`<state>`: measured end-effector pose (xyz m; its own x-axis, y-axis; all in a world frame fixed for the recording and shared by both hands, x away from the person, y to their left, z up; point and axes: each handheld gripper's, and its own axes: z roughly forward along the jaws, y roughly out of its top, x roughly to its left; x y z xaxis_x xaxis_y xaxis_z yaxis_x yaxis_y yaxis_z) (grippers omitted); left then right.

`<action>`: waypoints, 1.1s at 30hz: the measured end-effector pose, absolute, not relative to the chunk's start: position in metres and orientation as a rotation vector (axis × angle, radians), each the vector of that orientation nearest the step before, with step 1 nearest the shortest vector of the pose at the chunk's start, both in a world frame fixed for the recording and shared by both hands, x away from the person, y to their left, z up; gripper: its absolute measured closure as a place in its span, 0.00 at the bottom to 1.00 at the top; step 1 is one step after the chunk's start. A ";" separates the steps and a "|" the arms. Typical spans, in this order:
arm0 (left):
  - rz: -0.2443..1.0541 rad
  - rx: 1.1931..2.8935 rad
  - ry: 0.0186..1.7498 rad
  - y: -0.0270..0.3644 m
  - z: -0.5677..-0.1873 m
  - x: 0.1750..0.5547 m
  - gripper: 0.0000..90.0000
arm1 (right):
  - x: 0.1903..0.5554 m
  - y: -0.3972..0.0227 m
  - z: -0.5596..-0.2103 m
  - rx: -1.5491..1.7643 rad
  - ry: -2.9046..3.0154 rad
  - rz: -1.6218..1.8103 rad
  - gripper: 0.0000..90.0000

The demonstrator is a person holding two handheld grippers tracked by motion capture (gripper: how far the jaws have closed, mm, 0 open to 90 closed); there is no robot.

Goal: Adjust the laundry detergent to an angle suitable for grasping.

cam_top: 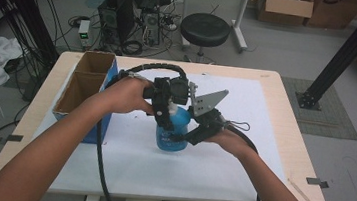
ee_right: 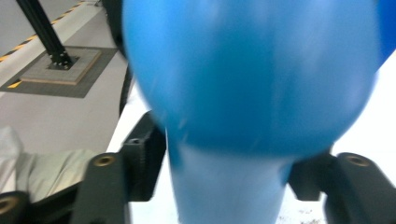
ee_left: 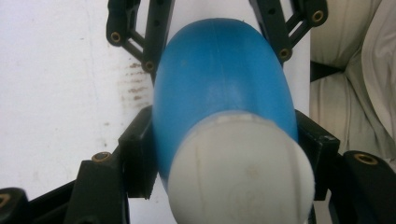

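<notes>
A blue bottle point(cam_top: 170, 136) with a white cap stands upright on the white mat point(cam_top: 239, 172) at mid table. My left gripper point(cam_top: 165, 115) comes down over it from the left and is shut on its upper part, just under the cap. In the left gripper view the pads point(ee_left: 140, 156) press both sides of the blue bottle point(ee_left: 219, 84) below the white cap point(ee_left: 240, 172). My right gripper point(cam_top: 191, 134) reaches in from the right at the bottle's lower body. In the right gripper view its jaws point(ee_right: 224, 172) flank the blurred blue bottle point(ee_right: 252, 70) without a clear press on it.
An open cardboard box point(cam_top: 83, 90) with a blue side stands on the table's left part, close to my left forearm. Beyond the far table edge are a black stool point(cam_top: 205, 29) and computer towers point(cam_top: 130, 17). A black post point(cam_top: 344, 55) slants at right.
</notes>
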<state>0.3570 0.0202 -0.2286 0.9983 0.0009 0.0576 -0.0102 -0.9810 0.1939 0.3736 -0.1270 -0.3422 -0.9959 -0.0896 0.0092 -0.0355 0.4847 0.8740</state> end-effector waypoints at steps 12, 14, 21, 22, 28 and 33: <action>0.105 2.958 0.052 0.032 -0.215 0.355 0.42 | 0.380 -0.145 -0.342 -0.066 -2.675 -1.601 0.17; 0.105 2.947 0.073 0.035 -0.213 0.355 0.42 | 0.381 -0.150 -0.341 -0.079 -2.683 -1.593 0.17; 0.126 2.922 0.146 0.043 -0.200 0.356 0.42 | 0.383 -0.161 -0.338 -0.121 -2.705 -1.569 0.17; 0.131 2.918 0.156 0.044 -0.197 0.356 0.42 | 0.383 -0.163 -0.337 -0.130 -2.710 -1.564 0.17; 0.160 2.918 0.308 0.052 -0.181 0.360 0.42 | 0.383 -0.176 -0.328 -0.165 -2.756 -1.501 0.17; 0.180 2.876 0.429 0.059 -0.172 0.365 0.42 | 0.383 -0.188 -0.319 -0.190 -2.795 -1.453 0.17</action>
